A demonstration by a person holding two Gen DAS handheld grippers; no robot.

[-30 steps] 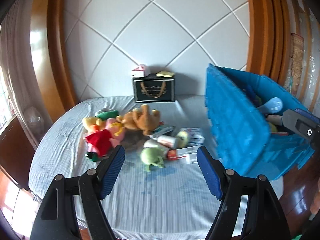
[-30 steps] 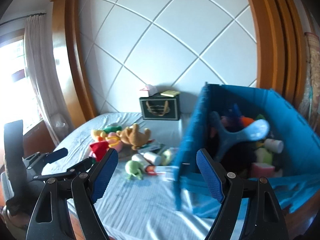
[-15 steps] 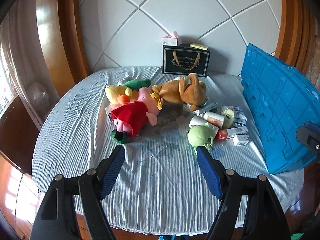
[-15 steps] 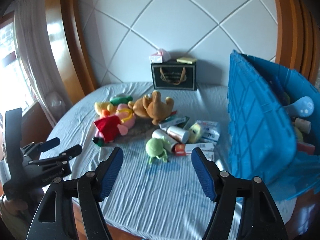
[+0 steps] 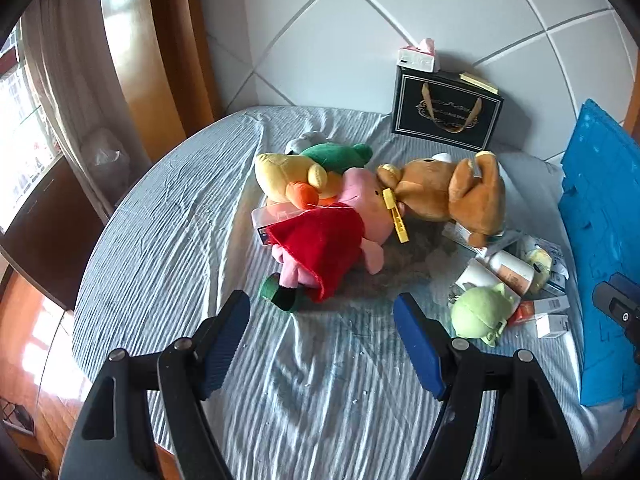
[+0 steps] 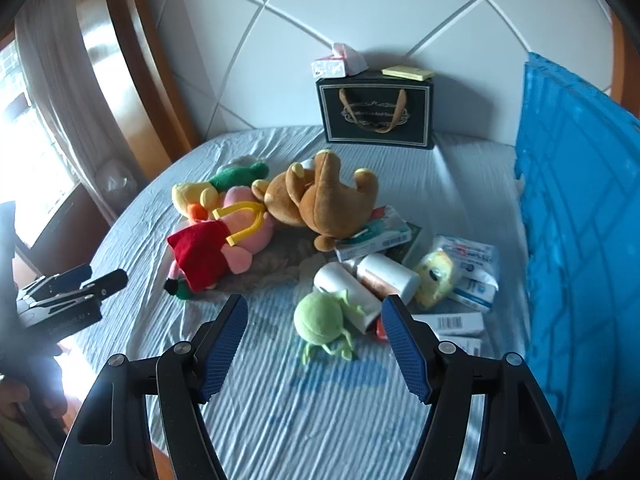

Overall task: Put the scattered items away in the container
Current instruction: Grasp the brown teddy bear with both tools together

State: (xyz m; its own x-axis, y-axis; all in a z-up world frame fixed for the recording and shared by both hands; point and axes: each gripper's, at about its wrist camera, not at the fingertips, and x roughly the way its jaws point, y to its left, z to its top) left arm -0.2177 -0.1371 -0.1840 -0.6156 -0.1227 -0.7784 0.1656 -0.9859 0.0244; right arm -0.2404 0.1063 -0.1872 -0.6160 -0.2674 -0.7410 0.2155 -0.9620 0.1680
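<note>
The bear plush (image 6: 320, 204) lies mid-bed (image 6: 320, 412); left of it, touching, lies the pig plush (image 6: 224, 240), with the duck plush (image 6: 192, 196) just beyond that; before the bear lie boxes (image 6: 372, 236), two bottles (image 6: 380, 280) and the frog plush (image 6: 320, 318); behind it stands the gift bag (image 6: 376, 114), a tissue box (image 6: 336, 64) on top; right of it stands the crate (image 6: 580, 220).

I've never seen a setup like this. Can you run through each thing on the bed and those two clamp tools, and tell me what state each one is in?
left gripper: open, empty, above the sheet.
right gripper: open, empty, framing the green plush.
green plush: lying loose on the sheet.
brown bear: lying tipped over on boxes.
pink pig plush: lying on its side.
white bottles: lying flat.
blue container: standing at the right edge of the view.
black gift bag: upright against the wall.
</note>
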